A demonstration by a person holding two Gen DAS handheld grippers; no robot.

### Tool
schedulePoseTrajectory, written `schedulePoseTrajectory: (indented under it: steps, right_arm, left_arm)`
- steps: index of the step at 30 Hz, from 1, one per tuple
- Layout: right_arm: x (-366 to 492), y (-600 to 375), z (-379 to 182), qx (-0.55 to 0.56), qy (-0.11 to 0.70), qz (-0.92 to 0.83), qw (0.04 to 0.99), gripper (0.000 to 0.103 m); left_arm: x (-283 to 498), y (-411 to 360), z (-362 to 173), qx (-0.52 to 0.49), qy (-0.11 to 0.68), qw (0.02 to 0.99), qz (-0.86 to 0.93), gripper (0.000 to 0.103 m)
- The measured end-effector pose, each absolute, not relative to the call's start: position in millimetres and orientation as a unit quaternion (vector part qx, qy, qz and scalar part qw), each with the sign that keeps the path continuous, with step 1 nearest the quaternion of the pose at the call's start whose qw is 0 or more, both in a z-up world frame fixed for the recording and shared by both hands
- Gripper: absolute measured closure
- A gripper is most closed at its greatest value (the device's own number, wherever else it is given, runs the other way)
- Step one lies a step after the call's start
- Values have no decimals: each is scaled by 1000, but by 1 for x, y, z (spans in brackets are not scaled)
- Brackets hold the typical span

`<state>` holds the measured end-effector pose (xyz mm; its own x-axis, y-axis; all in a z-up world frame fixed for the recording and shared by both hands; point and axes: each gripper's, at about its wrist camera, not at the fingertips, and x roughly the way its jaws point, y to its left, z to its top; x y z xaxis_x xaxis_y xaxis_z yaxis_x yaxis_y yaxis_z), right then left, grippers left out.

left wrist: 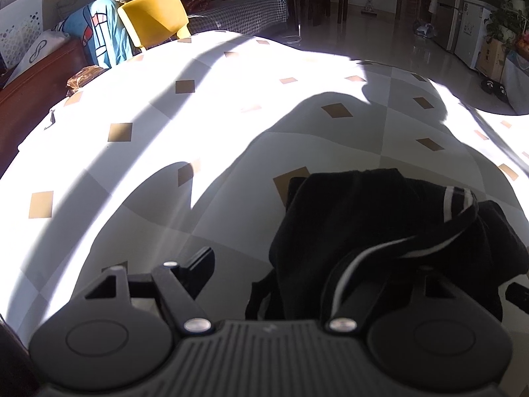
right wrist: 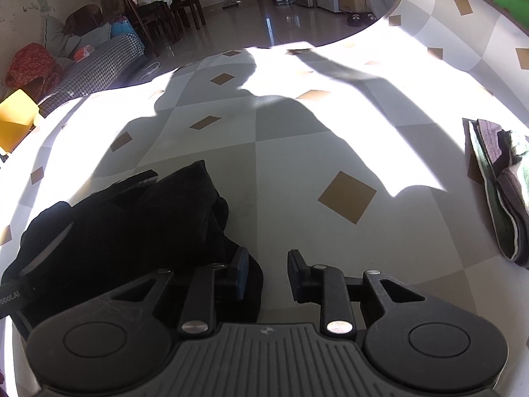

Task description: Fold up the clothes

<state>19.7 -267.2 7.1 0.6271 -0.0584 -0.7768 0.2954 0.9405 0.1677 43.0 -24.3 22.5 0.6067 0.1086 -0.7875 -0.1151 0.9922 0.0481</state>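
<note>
A black garment with a white stripe (left wrist: 380,218) lies bunched on the patterned tablecloth (left wrist: 185,218). In the left wrist view it is draped over the right finger of my left gripper (left wrist: 314,264) and hides that finger. The left finger (left wrist: 201,264) stands apart from the cloth, with bare table between them. In the right wrist view the same black garment (right wrist: 132,218) sits left of my right gripper (right wrist: 267,264). Its edge reaches under the left finger (right wrist: 239,271). The jaws stand narrowly apart, and pale table shows in the gap.
A folded stack of dark and green clothes (right wrist: 499,195) lies at the table's right edge. A yellow chair (left wrist: 155,16) and a sofa with bedding (left wrist: 238,13) stand beyond the far edge. Sunlight and the person's shadow fall across the tablecloth (right wrist: 330,115).
</note>
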Motion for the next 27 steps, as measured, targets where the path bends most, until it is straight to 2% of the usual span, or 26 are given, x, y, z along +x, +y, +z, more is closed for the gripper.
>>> schedulePoseTrajectory:
  steps: [11,16,20,24,27]
  right_arm:
    - [11,-274,14,161,410,-92,893,75]
    - [7,-274,18,183,399,-69,896,56]
    - [7,-278,18,213,387,-61,895,49]
    - [6,-284,19,250,374,-55,892,47]
    - [6,-283,22,247,368,-58,895,47]
  left_arm:
    - [30,8,19,-42,454,887,77,26]
    - [26,8,22,-40,448,891,59,22]
    - [22,-3,30,-37,433,900,33,18]
    - [18,-24,45,-13,407,914,-1,15]
    - [18,-39,49,7,392,920,-13,7]
